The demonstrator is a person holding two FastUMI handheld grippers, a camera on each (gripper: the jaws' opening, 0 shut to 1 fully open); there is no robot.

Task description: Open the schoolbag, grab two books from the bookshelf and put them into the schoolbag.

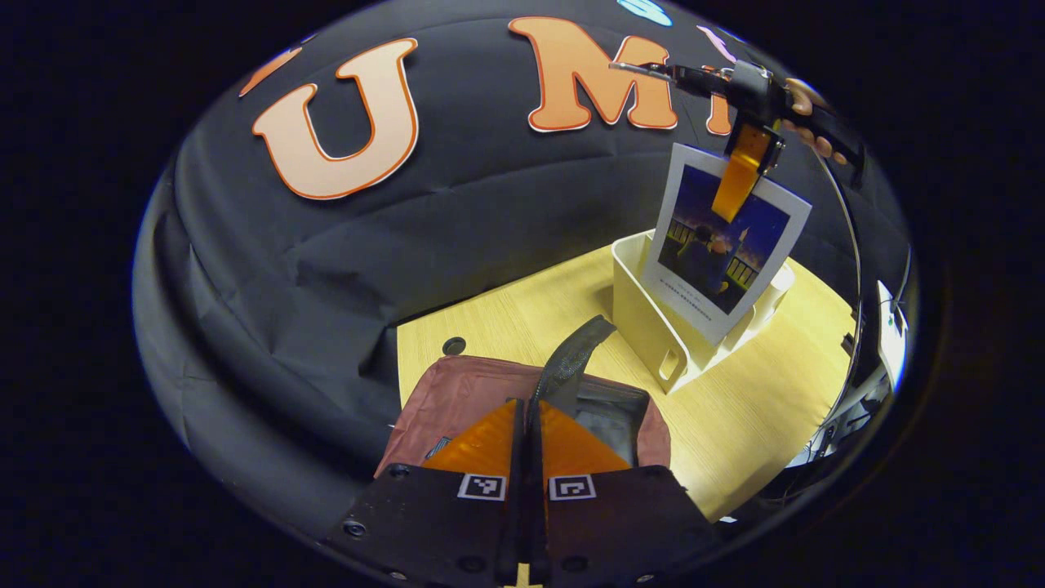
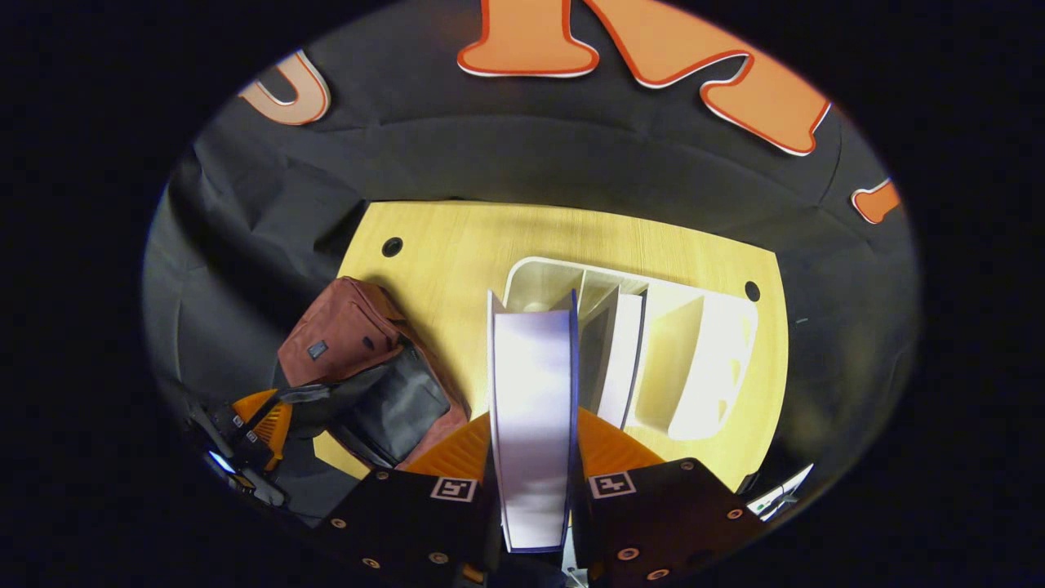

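A book [image 2: 531, 408] was clamped by the right gripper [image 2: 532, 457] above the bookshelf [image 2: 694, 343]; the schoolbag [image 1: 457, 392] strap [image 1: 571, 351] was pinched by the left gripper [image 1: 529, 408].

A staged recording booth is shown. A small wooden desk [image 2: 457, 245] is enclosed by a draped black cloth wall [image 1: 269, 269].
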